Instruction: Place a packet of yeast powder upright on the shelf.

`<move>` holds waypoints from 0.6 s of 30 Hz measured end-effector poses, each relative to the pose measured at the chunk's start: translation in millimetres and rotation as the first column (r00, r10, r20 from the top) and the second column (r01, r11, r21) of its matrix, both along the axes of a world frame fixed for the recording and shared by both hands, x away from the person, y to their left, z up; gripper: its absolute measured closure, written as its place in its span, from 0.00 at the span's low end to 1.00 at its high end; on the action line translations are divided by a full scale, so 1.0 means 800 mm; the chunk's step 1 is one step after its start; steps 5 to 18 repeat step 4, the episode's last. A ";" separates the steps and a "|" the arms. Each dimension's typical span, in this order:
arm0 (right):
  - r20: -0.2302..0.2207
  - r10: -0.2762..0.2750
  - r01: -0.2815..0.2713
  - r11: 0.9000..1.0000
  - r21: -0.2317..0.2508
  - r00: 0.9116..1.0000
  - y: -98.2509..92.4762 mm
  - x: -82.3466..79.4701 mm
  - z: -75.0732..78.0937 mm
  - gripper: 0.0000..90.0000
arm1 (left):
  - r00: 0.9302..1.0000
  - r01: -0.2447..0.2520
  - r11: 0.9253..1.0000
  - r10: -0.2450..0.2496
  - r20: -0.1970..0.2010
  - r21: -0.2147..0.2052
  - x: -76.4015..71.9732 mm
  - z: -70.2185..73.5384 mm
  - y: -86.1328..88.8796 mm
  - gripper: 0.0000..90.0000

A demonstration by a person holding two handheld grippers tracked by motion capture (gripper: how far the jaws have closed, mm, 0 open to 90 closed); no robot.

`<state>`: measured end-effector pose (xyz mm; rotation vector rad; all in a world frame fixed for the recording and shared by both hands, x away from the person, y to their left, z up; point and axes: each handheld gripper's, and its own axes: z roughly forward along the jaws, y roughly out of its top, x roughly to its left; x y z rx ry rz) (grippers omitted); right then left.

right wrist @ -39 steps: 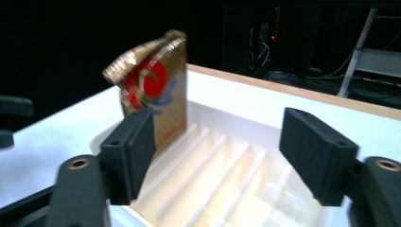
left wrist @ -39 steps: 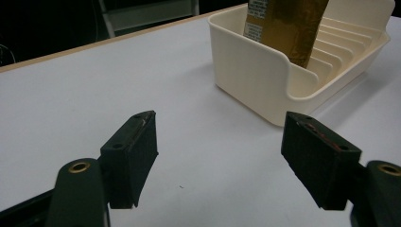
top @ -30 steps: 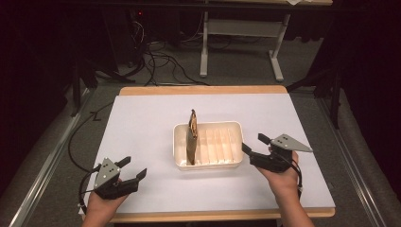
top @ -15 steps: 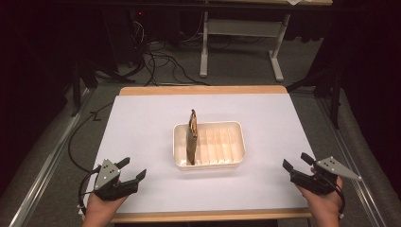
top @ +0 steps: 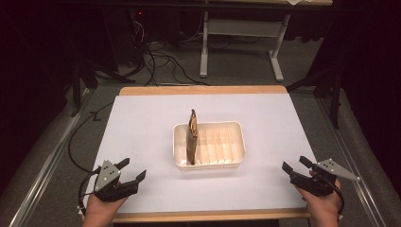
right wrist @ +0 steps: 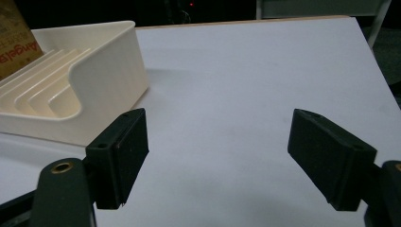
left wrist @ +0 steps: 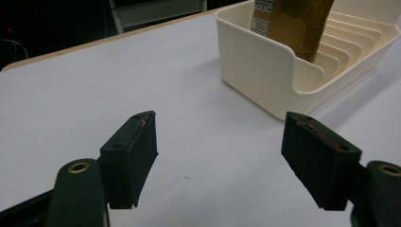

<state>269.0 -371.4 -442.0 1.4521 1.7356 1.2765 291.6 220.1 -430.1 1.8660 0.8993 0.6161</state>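
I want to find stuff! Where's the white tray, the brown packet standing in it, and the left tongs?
white tray (top: pixel 236 142), high view, right rim.
brown packet (top: pixel 191 142), high view, middle of its side.
left tongs (top: pixel 133 171), high view, between the tips.

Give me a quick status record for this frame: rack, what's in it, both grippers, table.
rack: cream slotted tray, mid-table
contents: one brown flat packet, upright in a slot at the rack's left end; other slots empty
left gripper: open, holding nothing, near the front left corner
right gripper: open, holding nothing, near the front right corner
contact: neither gripper touches the rack
table: white top
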 end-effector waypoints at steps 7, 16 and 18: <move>-0.011 0.002 -0.002 1.000 -0.015 1.000 0.001 0.002 -0.002 0.24 | 1.000 -0.001 1.000 0.001 0.002 -0.005 0.000 0.001 0.003 0.31; -0.011 0.002 -0.002 1.000 -0.015 1.000 0.001 0.002 -0.002 0.24 | 1.000 -0.001 1.000 0.001 0.002 -0.005 0.000 0.001 0.003 0.31; -0.011 0.002 -0.002 1.000 -0.015 1.000 0.001 0.002 -0.002 0.24 | 1.000 -0.001 1.000 0.001 0.002 -0.005 0.000 0.001 0.003 0.31</move>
